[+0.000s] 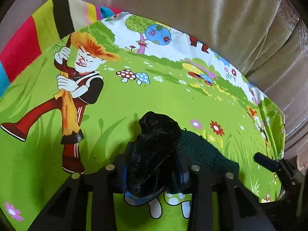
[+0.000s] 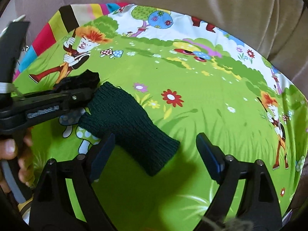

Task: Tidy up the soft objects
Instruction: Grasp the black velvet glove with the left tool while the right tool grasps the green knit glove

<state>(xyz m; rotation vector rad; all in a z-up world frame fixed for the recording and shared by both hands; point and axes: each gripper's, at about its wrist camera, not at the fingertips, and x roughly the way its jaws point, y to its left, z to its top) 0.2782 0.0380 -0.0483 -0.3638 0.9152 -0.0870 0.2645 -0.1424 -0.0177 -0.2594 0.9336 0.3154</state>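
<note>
Gripping the black velvet piece (image 1: 152,157) in my left gripper (image 1: 154,170), jaws clenched; my right gripper (image 2: 154,154) gapes wide, dark green knit sleeve (image 2: 125,123) on the cartoon sheet (image 2: 192,73), touching its left finger (image 2: 102,154).

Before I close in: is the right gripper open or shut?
Open. The right gripper's jaws stand wide apart and empty, with the dark green knit piece lying flat on the sheet between them.

A green cartoon-print sheet (image 1: 173,100) covers the work surface (mushrooms, flowers, a red-haired figure). A striped cloth (image 1: 28,38) lies beneath it; beige curtain (image 1: 211,9) behind
</note>
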